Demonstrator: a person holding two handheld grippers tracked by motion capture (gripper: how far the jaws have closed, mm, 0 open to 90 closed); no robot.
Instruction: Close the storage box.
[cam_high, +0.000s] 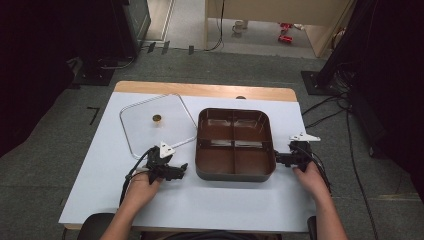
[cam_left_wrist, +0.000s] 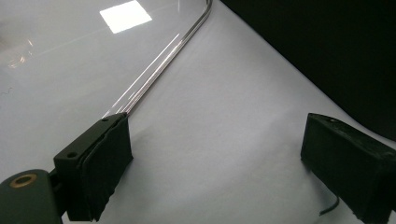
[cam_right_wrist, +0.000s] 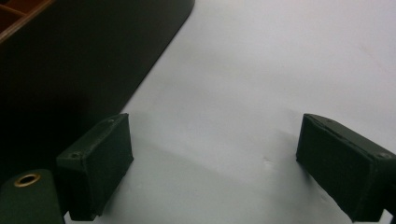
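Note:
A dark brown tray (cam_high: 199, 150) with four compartments sits in the middle of the white table. To its left lies a clear square lid (cam_high: 150, 132) with a metal rim and a small brass knob (cam_high: 157, 118). My left gripper (cam_high: 181, 170) rests on the table just left of the tray's near corner, jaws open over bare table (cam_left_wrist: 215, 158). The lid's rim (cam_left_wrist: 161, 58) runs up from the left jaw and the tray's dark wall (cam_left_wrist: 327, 51) stands at the upper right. My right gripper (cam_high: 277, 159) is at the tray's right side, open (cam_right_wrist: 215, 163), beside the tray wall (cam_right_wrist: 79, 60).
The white table top (cam_high: 210, 205) has free room along the near edge, with a wooden strip (cam_high: 200, 90) at the far edge. Grey floor, cables and dark stands surround the table.

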